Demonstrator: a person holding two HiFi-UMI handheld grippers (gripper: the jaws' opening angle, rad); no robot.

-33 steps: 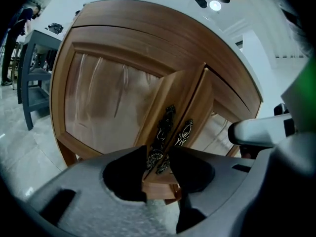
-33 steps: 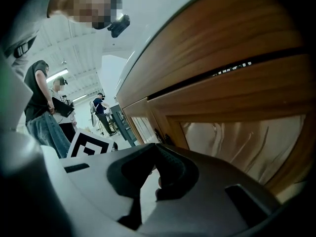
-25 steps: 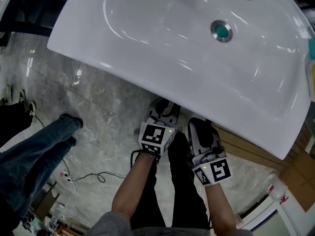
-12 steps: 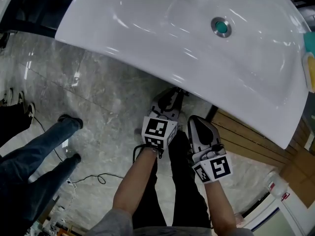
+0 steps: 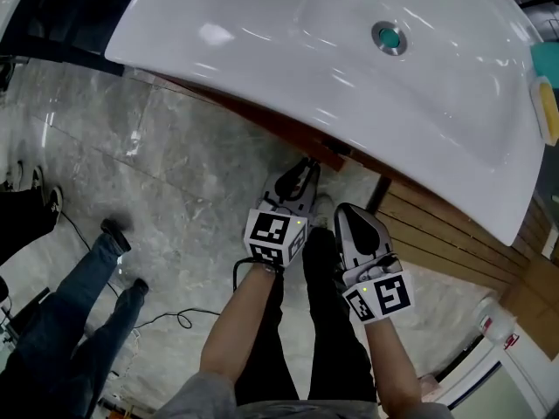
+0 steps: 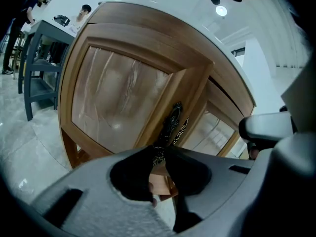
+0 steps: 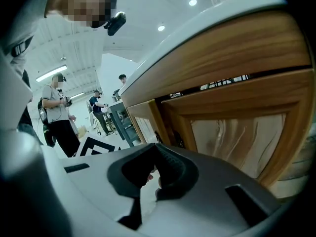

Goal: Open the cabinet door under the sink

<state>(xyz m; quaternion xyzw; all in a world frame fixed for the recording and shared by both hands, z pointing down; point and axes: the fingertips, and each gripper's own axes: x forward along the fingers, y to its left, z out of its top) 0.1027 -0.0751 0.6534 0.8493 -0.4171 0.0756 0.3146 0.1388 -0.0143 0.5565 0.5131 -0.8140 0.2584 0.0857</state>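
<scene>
Left tongs (image 6: 159, 154), jaws just closing, grip the ornate handle (image 6: 173, 122) of the ajar cabinet door (image 6: 113, 102); a steady pull along its arc looks best. Right tongs (image 7: 157, 147) pressed together, empty.

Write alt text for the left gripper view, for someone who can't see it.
The left gripper, whose jaws have just been closing, clamps the lower end of a dark ornate handle on a wooden cabinet door with a pale panel. A second door stands to its right.

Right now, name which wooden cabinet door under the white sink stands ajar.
The left pale-panelled wooden door: its edge by the dark handle juts ahead of the closed right door.
</scene>
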